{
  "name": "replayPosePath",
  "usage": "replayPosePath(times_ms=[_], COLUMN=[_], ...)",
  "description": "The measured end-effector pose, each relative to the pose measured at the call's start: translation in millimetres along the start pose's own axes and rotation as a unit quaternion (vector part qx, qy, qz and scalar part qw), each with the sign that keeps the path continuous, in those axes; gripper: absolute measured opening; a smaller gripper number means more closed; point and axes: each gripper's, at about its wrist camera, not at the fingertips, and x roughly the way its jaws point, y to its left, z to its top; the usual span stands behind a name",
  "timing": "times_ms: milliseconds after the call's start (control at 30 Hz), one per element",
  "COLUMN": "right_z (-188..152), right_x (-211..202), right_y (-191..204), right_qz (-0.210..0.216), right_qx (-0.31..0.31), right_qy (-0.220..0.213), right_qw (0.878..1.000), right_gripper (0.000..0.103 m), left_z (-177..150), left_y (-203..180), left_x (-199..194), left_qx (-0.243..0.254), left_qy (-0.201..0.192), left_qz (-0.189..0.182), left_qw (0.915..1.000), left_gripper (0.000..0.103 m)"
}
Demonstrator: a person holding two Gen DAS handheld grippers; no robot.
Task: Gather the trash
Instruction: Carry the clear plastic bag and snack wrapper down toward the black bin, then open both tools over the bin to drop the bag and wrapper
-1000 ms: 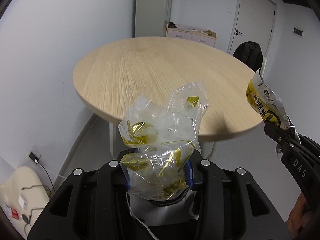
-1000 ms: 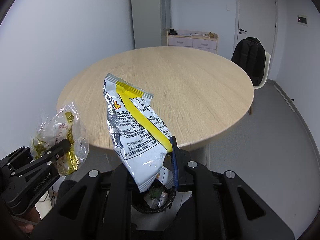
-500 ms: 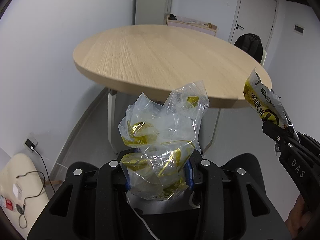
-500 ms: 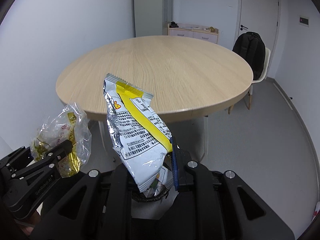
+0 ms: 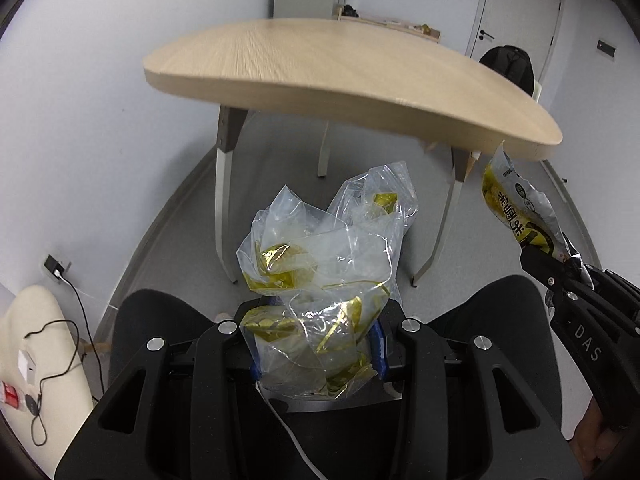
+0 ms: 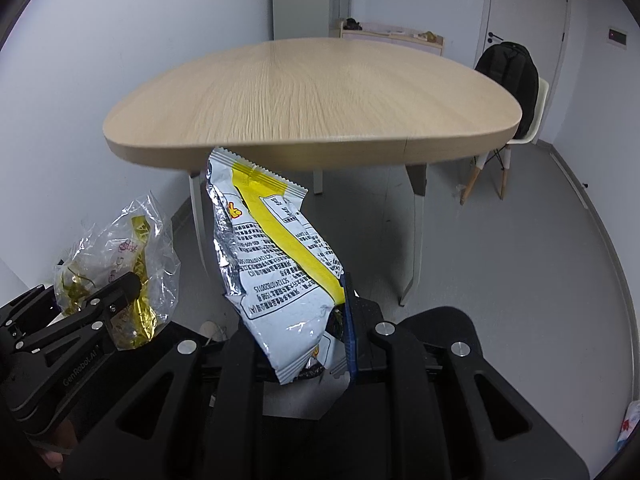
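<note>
A round wooden table (image 6: 312, 96) stands on pale legs over a grey floor (image 6: 520, 248). White walls (image 6: 120, 40) enclose it (a door (image 6: 524, 8) behind), with a backpack-draped chair (image 6: 516, 92) nearby.

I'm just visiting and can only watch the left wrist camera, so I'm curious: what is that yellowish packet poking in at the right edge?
Observer: From the right wrist view, it's a silver foil snack packet. The side facing that camera has a yellow diagonal band and black print.
Operator: Is something actually holding it?
Observer: Yes. The right gripper is shut on its lower end, with a blue finger pad against the packet's right edge.
Operator: And the black lump behind the table?
Observer: That's a black backpack sitting on a white chair with splayed wooden legs.
</note>
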Motion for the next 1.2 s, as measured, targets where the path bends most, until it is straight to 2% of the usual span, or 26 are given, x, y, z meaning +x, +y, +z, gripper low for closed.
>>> replayPosePath(times_ms=[233, 400, 833, 1200], right_z=[-16.9, -28.5, -32.6, -34.7], right_x=[28.6, 64.5, 168.1, 246.4], right_y=[3.1, 8.8, 14.4, 23.4], right_qz=[0.001, 0.006, 0.017, 0.018], right_qx=[-0.002, -0.005, -0.006, -0.003], right_qy=[0.026, 0.062, 0.137, 0.201], right_qw=[1.000, 0.998, 0.990, 0.979], right_gripper=[0.015, 0.015, 0.015, 0.016], left_z=[-8.0, -12.1, -4.1, -5.7], left_y=[4.5, 7.5, 19.6, 31.6], left_x=[30.3, 62.5, 164.9, 227.2], left_qx=[-0.001, -0.006, -0.011, -0.020], left_qy=[0.022, 0.046, 0.107, 0.149], left_qz=[0.005, 0.004, 0.024, 0.039], left_qw=[0.9997, 0.9989, 0.9939, 0.9879], left_gripper=[0.038, 0.038, 0.038, 0.038])
